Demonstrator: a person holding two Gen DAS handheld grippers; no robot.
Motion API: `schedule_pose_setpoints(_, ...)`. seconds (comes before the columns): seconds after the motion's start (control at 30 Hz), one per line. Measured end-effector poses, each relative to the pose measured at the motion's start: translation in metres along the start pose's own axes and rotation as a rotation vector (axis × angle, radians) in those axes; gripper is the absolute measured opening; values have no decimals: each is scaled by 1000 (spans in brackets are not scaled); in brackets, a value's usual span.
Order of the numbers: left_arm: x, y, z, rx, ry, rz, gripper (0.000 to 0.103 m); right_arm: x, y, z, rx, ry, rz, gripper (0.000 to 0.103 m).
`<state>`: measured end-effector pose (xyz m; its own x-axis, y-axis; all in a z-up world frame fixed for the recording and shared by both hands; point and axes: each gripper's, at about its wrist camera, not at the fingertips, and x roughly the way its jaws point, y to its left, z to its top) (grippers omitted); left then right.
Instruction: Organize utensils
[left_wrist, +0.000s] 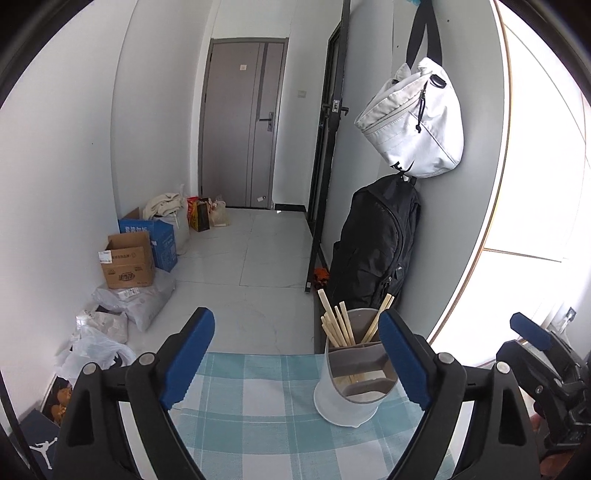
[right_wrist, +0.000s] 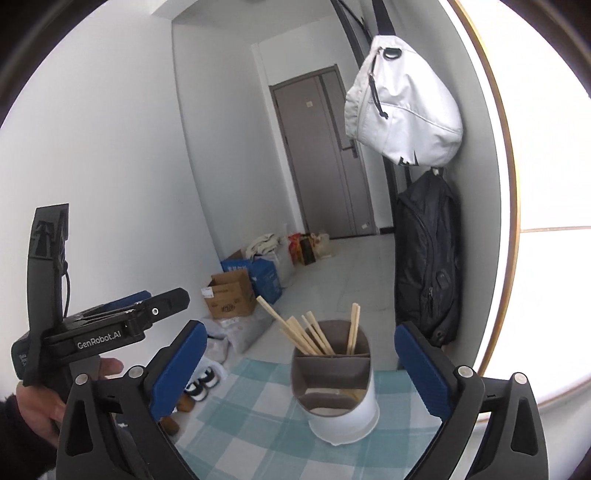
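A: Progress? Chopsticks (right_wrist: 308, 334) are all standing in the back compartment of the utensil holder (right_wrist: 338, 413), which sits on the checked tablecloth (right_wrist: 255, 417), near its far edge

B: Grippers?

A: Left gripper (left_wrist: 297, 356) jaws spread wide, nothing between the pads. Right gripper (right_wrist: 299, 363) same, wide apart and empty, holder in line ahead but untouched

B: Anything left?

A: No loose utensils visible on the cloth. Front compartments look empty. I'd judge it near finished or finished
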<state>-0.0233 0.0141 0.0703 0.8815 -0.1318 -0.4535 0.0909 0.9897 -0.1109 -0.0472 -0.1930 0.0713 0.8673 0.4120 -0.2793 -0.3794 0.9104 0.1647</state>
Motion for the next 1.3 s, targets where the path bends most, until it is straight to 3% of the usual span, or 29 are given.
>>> schedule_pose_setpoints(0.13,-4,-5,-13,18,-8,29,93,-9,4,-13,-36,-55,-13,103)
schedule_pose_setpoints(0.5,-2,-3,-46,15,-33,56,94,-14,-5,-44,-45,-104,-36,103)
schedule_pose_setpoints(1.3,10,-1,-69,25,-30,78,94,-11,-10,-60,-46,-84,-42,103)
